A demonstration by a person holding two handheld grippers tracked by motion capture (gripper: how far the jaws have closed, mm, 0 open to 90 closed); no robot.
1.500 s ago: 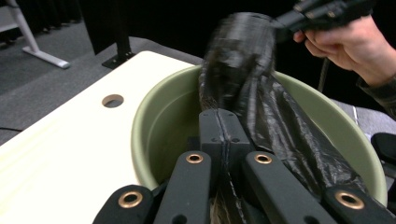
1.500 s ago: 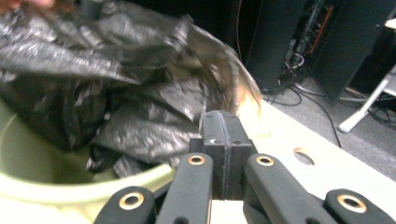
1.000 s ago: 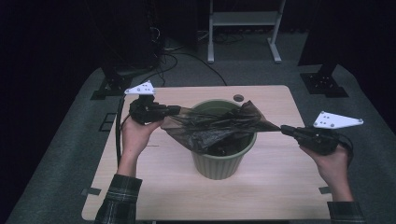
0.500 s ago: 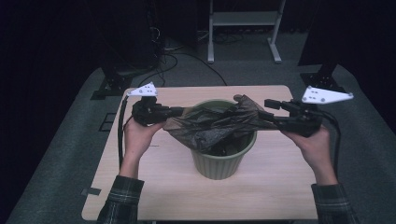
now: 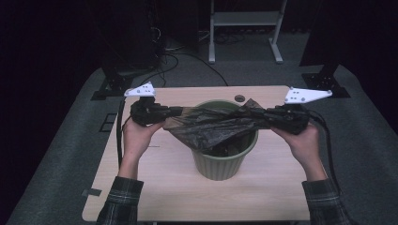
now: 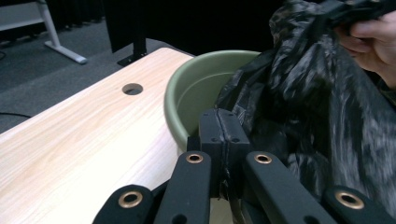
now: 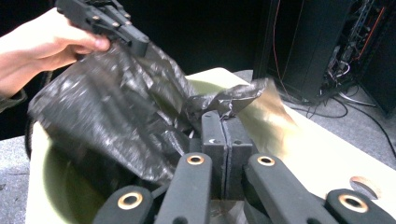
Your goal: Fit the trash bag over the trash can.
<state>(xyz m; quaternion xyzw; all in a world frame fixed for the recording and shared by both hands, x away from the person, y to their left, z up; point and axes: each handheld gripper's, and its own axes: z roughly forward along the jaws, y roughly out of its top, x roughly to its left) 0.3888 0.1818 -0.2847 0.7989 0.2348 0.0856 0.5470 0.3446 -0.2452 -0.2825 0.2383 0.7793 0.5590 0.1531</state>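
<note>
A black plastic bag hangs stretched over a green bin in the middle of the table. My left gripper is shut on the bag's left edge, and the bag spreads beyond its jaws beside the bin's rim. My right gripper is shut on the bag's right edge, just above the bin's far rim. In the right gripper view the bag bunches at the closed jaws, with the other gripper pinching its far corner. The bag's lower part dips inside the bin.
The light wooden table has a round cable hole behind the bin. Black stands and a white frame sit on the grey floor beyond the table. Cables trail from both grippers.
My right gripper has swung inward and up from the table's right side to the bin's far rim, slackening the bag. The left gripper has stayed in place.
</note>
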